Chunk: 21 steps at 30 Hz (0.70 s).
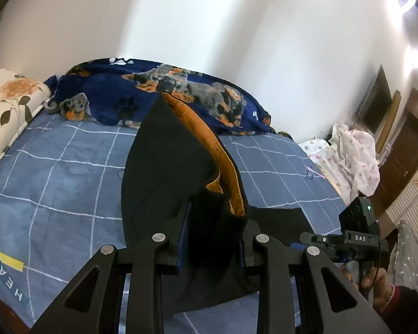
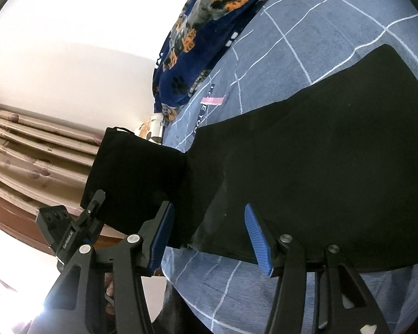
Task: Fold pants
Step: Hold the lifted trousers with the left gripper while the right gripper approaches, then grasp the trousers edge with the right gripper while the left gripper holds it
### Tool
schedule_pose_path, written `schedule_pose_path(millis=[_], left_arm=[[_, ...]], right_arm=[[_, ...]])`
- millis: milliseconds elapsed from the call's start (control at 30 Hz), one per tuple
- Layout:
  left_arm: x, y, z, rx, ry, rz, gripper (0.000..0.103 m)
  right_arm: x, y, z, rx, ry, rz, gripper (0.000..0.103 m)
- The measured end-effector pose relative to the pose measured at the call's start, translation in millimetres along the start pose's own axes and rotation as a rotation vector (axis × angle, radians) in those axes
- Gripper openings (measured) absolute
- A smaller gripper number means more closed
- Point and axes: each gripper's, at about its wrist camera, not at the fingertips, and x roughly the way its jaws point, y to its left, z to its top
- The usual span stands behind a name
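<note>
The left gripper [image 1: 213, 236] was clamped on the black pants [image 1: 167, 172], its blue-padded fingers [image 1: 185, 228] pressed in against a bunched thickness of the cloth, which filled the whole space between them. From that grip the fabric rose ahead of the tongs in a tall peaked fold, and an orange lining [image 1: 209, 139] showed along the right edge of the fold, just beyond the right finger. The rest of the garment trailed down below and to the right of the tongs onto the blue checked bedsheet [image 1: 64, 172]. Well beyond the fold, at the far side of the bed, lay a navy blanket printed with dogs [image 1: 153, 89], with a floral pillow [image 1: 11, 97] off to its left. A heap of pale printed cloth [image 1: 354, 156] sat far to the right, and the other gripper unit, held in a hand, appeared low at the right. In the right wrist view the right gripper [image 2: 209, 239] stood with its fingers wide apart, the blue pads [image 2: 257, 242] spread to either side. The pants [image 2: 320, 153] lay flat on the sheet [image 2: 292, 33] ahead of and between those open fingers, while a lifted portion hung up and to the left of them. Whether either pad touched the cloth could not be told.
</note>
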Motion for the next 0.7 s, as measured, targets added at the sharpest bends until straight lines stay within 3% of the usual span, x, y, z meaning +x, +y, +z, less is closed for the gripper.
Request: schedule_pose_path(millis=[700], left_arm=[[13.1, -19.0, -5.2, 0.026, 0.040, -0.031, 0.028]], right_arm=[[-2.5, 2.1, 7.8, 0.066, -0.026, 0.088, 0.054]])
